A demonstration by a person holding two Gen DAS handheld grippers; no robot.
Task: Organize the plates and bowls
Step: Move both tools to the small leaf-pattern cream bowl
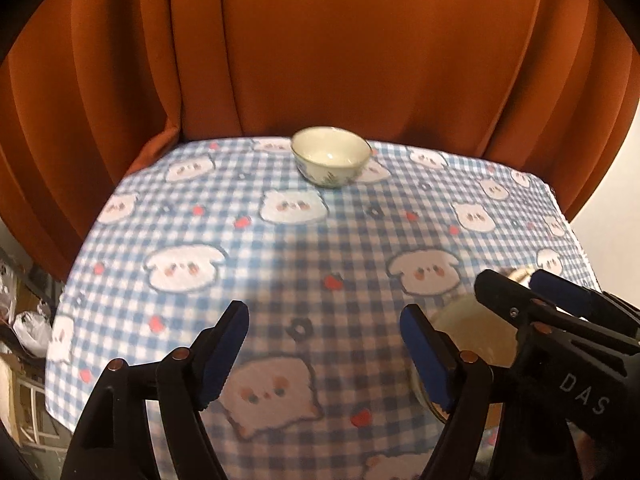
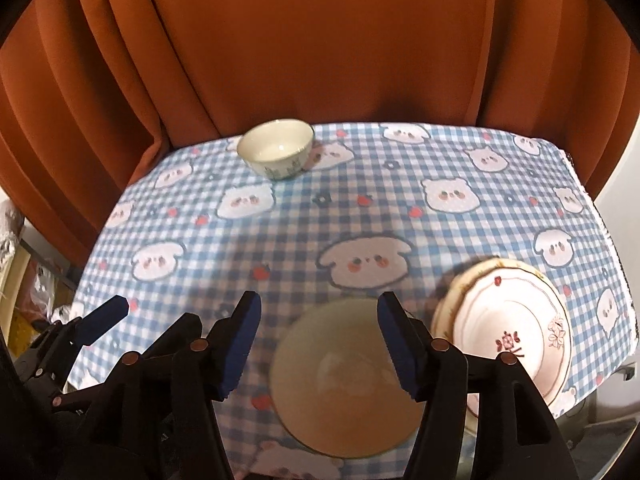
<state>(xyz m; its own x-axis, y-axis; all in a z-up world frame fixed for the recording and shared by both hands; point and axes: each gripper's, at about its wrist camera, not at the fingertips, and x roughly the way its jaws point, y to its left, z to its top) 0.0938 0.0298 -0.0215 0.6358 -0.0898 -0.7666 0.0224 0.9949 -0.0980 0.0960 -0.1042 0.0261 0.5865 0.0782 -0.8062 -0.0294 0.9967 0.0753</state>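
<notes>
Your right claw [image 2: 318,344] hangs spread wide above the near bowl [image 2: 344,384], one pad at its 9 o'clock and the other at its 3 o'clock, and nothing is gripped yet. That bowl sits near the front edge of the tabletop [image 2: 400,208], blurred because it lies so close under the lens, so you cannot tell from here how high the pads ride above its rim. Just off its 3 o'clock lies the plate [image 2: 516,332], flowered, resting on what looks like a second plate that peeks out at 10 o'clock.

Here is the risk, as I judge it: the right pad has little room between bowl and plate, and if you drop down a touch too far toward 3 o'clock it could clip the plate's edge and shove the stack toward the tabletop's edge (it already sits close to the corner). Pinching a smooth bowl wall from outside could also squirt it forward, or toward you and off the front.

Your left claw [image 1: 324,356] is wide too, empty, over bare cloth. It sits close to your right one, so watch the two don't knock.

The small bowl [image 1: 331,156] waits at 12 o'clock by the curtain [image 1: 320,40], well apart from everything.
</notes>
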